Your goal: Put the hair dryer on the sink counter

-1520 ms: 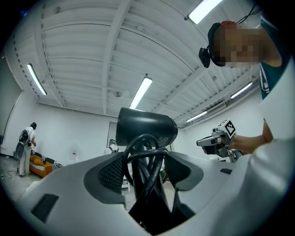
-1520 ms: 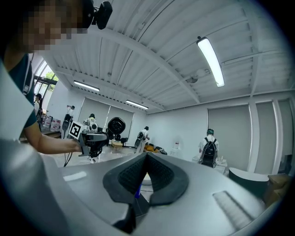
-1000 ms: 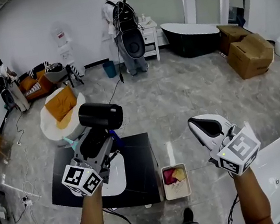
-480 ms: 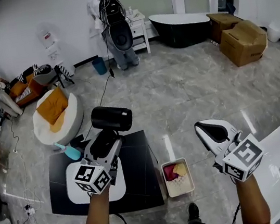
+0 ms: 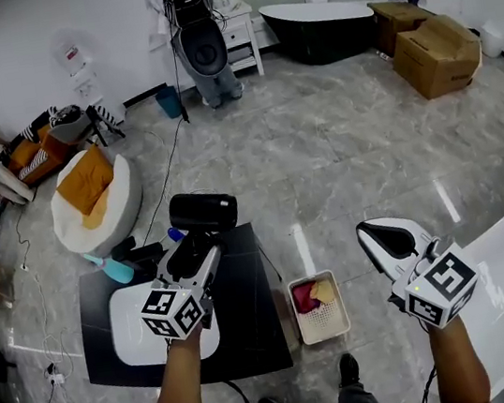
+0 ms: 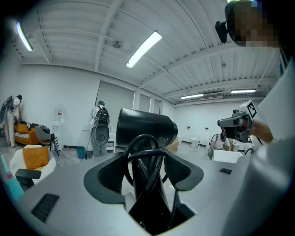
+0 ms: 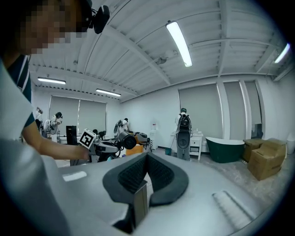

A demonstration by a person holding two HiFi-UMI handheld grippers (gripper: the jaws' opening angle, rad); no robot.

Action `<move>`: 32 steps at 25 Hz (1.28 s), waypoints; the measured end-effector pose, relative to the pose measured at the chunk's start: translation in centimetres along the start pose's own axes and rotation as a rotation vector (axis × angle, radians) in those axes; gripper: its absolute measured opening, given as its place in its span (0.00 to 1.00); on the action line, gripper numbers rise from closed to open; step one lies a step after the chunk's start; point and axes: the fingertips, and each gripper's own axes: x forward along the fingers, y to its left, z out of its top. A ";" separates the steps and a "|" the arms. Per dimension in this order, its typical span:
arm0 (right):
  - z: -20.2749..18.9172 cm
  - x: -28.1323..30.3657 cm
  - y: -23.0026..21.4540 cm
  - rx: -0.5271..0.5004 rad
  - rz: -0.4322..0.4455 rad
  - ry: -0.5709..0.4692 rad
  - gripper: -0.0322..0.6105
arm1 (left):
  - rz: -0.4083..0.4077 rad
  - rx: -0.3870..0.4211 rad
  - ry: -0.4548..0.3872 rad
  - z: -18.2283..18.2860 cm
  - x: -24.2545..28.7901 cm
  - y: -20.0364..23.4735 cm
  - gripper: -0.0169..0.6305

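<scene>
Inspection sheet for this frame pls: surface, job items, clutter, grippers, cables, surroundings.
Surface: black sink counter with white basin, under the left gripper.
Job's things: hair dryer held in the air, not yet on the counter.
Clutter: teal bottle by counter's far edge; basket of cloths on floor.
Grippers: left gripper jaws shut on dryer's handle; right gripper jaws together, empty.
Cables: cord looped at the handle; floor cable.
Surroundings: beanbag, bathtub, boxes, person.
</scene>
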 end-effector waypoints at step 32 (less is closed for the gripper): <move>-12.0 3.8 -5.1 0.103 -0.007 0.125 0.07 | 0.078 -0.102 0.340 -19.7 9.3 4.7 0.44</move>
